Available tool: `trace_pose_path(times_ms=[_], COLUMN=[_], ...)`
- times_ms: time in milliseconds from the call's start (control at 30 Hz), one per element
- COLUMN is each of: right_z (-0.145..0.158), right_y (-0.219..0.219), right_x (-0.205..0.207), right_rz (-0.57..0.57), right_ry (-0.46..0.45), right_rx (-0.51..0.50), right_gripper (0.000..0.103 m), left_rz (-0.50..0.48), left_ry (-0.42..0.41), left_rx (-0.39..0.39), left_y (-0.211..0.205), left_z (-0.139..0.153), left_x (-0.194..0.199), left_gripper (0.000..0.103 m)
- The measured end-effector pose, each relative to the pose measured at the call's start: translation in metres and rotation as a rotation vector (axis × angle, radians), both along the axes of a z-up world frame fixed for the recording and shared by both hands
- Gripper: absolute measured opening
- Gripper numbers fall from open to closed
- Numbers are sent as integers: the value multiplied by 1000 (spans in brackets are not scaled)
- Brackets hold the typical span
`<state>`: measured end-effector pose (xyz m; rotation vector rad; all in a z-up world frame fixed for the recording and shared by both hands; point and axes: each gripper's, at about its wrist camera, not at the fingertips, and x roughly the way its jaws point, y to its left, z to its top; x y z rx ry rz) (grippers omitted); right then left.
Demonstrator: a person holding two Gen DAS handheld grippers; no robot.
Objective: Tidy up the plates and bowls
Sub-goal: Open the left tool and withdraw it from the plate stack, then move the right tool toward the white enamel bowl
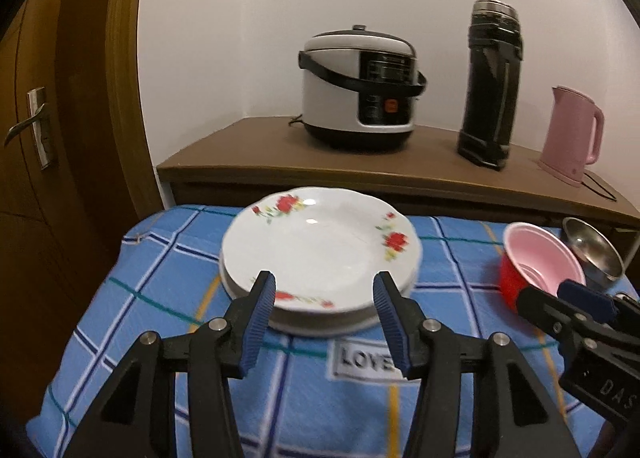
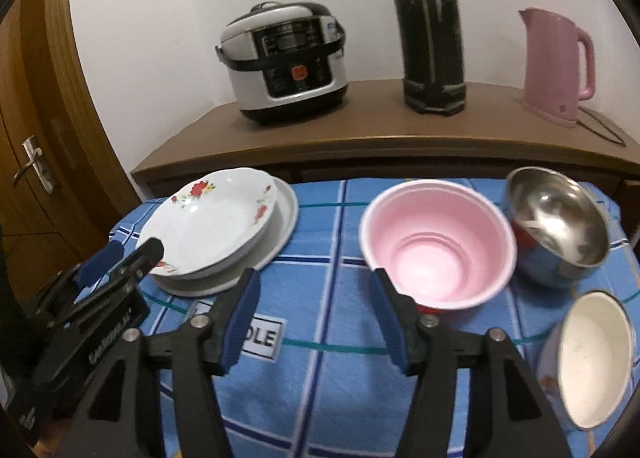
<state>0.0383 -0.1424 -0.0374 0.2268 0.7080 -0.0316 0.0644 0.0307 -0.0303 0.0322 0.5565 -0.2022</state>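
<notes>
Left gripper poised over stacked plates

Its blue-padded fingers stand apart and empty above the near rim of the flowered plate, on the blue checked cloth; a red bowl with pink inside sits right.

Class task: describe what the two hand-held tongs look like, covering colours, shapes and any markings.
Both the left tongs and the right tongs have black angular plastic arms with silver round pivot bolts. Each finger carries a blue ribbed pad. White lettering, too blurred to read fully, is printed on the black bodies. No sleeves or cables show.
</notes>
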Motion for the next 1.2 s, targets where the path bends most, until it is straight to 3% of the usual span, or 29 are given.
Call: trace_pose_path(times_ms=[100, 1200], right_z=[4, 17], right_y=[-4, -69], right_x=[-10, -111], right_rz=[-7, -92], right_ry=[-9, -91], right_rx=[-12, -1], right_gripper=[60, 60], left_rz=[-9, -71], left_ry=[6, -6], left_rx=[-5, 152], left_y=[-6, -71], left_z=[0, 13], left_x=[-11, -79], left_gripper=[62, 62])
